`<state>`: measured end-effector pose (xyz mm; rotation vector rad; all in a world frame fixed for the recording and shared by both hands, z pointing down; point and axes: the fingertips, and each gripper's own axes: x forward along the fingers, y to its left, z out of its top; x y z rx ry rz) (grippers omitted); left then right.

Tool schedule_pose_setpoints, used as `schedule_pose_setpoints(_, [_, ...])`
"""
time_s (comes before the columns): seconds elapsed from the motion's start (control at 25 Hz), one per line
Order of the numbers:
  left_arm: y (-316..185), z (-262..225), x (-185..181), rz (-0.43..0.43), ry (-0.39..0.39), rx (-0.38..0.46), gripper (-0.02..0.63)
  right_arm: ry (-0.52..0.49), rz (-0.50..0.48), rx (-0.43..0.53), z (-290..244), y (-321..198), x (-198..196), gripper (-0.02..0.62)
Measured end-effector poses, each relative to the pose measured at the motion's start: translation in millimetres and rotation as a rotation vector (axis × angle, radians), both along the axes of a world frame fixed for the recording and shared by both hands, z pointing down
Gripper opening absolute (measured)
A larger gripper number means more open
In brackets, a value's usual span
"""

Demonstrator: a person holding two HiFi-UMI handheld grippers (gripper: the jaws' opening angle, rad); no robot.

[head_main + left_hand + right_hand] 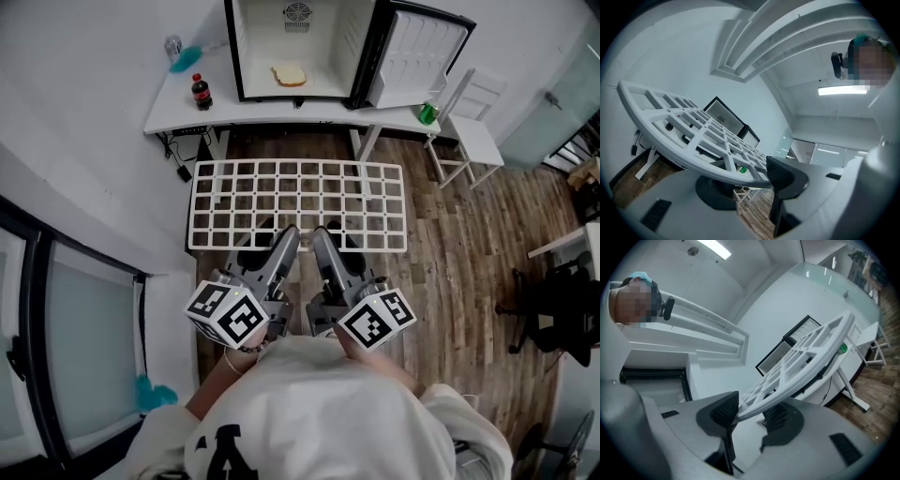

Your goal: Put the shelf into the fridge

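While aloft, one shelf (298,192), two claws (287,236) (322,236).

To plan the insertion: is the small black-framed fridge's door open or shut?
Open. The white door of the black-framed fridge is swung to the right, showing the interior.

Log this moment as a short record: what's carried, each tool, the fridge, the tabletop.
carried: white grid shelf, roughly level above the wood floor, short of the table
left grip: left tool shut on the shelf's near edge
right grip: right tool shut on the same edge, close beside the left
target: fridge on the table, door open
inside target: slice of bread
tabletop: cola bottle left of the fridge
progress: shelf not yet in the fridge
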<state>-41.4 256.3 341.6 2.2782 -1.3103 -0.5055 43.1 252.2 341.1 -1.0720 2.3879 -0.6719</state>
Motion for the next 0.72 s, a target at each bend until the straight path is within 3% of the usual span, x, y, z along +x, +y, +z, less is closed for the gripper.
schedule_pose_setpoints(0.36, [-10,12,1,0.047,0.011,-0.023,0.184,0.008,0.048,-0.022,10,-6,1,0.158])
schedule_pose_setpoints(0.72, [-62,16,1,0.024,0.000,-0.030,0.184,-0.003,0.020,-0.031,16,-60,1,0.157])
